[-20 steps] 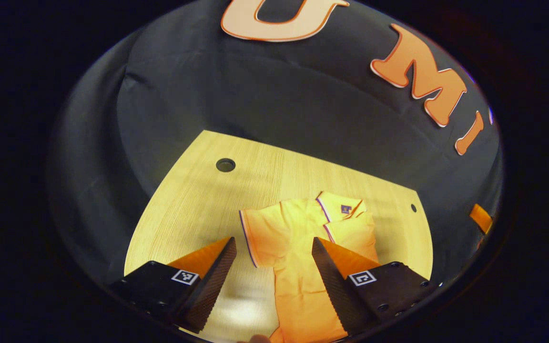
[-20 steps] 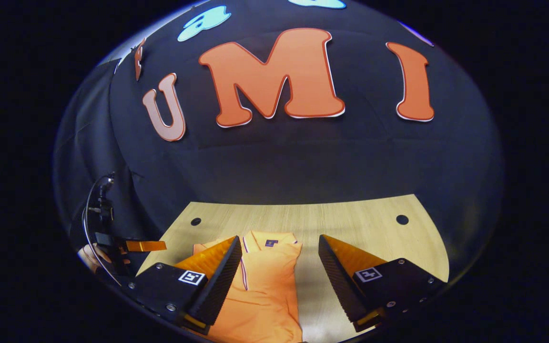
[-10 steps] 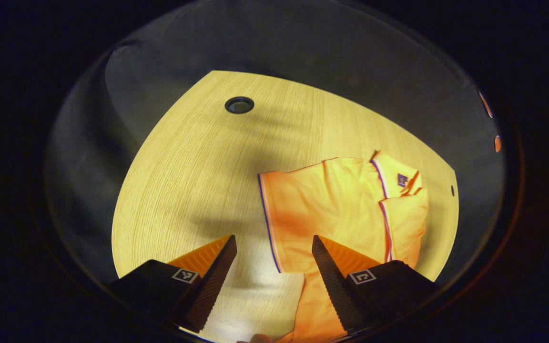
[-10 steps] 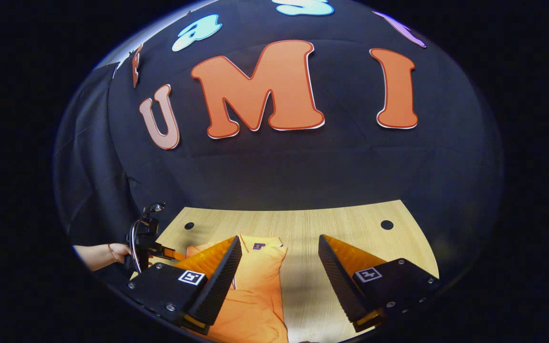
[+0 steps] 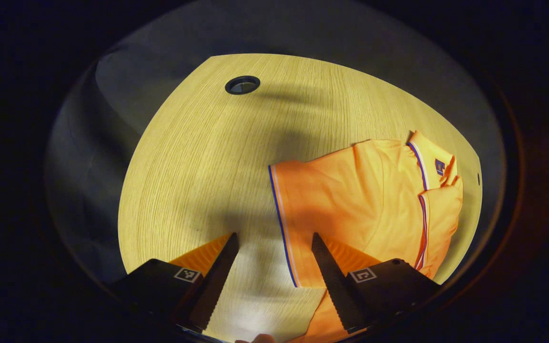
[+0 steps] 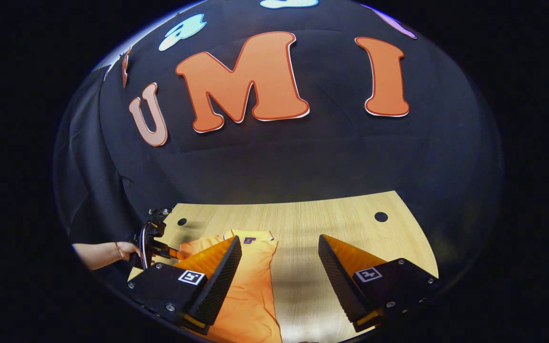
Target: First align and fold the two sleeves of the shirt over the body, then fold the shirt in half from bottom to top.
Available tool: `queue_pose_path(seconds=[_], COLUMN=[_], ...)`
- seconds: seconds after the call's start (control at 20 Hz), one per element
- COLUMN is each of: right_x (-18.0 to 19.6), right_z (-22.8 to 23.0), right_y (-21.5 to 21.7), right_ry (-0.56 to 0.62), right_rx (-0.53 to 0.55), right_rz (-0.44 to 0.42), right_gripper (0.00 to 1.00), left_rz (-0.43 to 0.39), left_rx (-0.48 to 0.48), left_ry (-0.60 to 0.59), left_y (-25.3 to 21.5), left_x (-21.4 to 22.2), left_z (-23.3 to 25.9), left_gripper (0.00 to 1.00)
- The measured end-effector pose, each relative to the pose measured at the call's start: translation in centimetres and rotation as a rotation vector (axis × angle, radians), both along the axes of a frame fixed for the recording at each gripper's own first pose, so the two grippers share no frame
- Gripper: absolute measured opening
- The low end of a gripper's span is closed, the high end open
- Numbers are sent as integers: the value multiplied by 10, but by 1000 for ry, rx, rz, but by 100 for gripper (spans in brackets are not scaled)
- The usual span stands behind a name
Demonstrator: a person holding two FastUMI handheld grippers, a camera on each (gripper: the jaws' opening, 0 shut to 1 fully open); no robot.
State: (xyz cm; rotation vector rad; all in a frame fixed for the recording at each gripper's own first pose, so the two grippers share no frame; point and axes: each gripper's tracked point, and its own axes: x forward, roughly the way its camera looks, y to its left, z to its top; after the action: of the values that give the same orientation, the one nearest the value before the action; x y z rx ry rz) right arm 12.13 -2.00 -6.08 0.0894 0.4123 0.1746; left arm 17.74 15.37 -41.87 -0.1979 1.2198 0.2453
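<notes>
An orange polo shirt (image 5: 365, 205) lies flat on the wooden table (image 5: 198, 157). Its near sleeve spreads out sideways, with a striped cuff (image 5: 281, 224) at its end. The far sleeve is folded over the body, its striped edge running beside the collar (image 5: 429, 159). My left gripper (image 5: 274, 267) hangs open just above the cuff, one finger over bare wood, the other over the sleeve. In the right gripper view the shirt (image 6: 250, 286) lies at lower left, and my right gripper (image 6: 279, 267) stands open above its right edge. The left gripper (image 6: 153, 243), held by a hand, shows over the spread sleeve.
A round cable hole (image 5: 242, 85) sits in the table's far corner in the left gripper view. Two small holes (image 6: 381, 216) (image 6: 182, 222) mark the table's back edge in the right gripper view. Black cloth walls stand close behind the table.
My left gripper has dropped toward the table and moved over the spread sleeve's cuff, still open. My right gripper has drifted slightly right and back, so the shirt sits further left.
</notes>
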Motion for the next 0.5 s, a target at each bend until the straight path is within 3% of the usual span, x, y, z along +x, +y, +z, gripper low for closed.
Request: queue_pose_path(seconds=[0.2, 0.3, 0.4, 0.45, 0.5], right_x=[1, 1, 3, 3, 3], right_z=[-3, -4, -3, -3, -3], right_y=[3, 2, 0, -1, -2], right_ry=[11, 13, 10, 8, 5], right_rx=[8, 10, 6, 6, 5], right_rz=[18, 23, 22, 19, 18], right_gripper=[99, 99, 99, 99, 99], left_rz=[-11, -11, -27, -35, -51], left_rx=[-3, -8, -18, -11, -20], left_ry=[-1, -5, -6, 1, -5], left_y=[-1, -3, -11, -13, -18], left_x=[-5, -3, -2, -1, 1], left_z=[1, 1, 4, 2, 3], left_gripper=[97, 91, 39, 33, 13])
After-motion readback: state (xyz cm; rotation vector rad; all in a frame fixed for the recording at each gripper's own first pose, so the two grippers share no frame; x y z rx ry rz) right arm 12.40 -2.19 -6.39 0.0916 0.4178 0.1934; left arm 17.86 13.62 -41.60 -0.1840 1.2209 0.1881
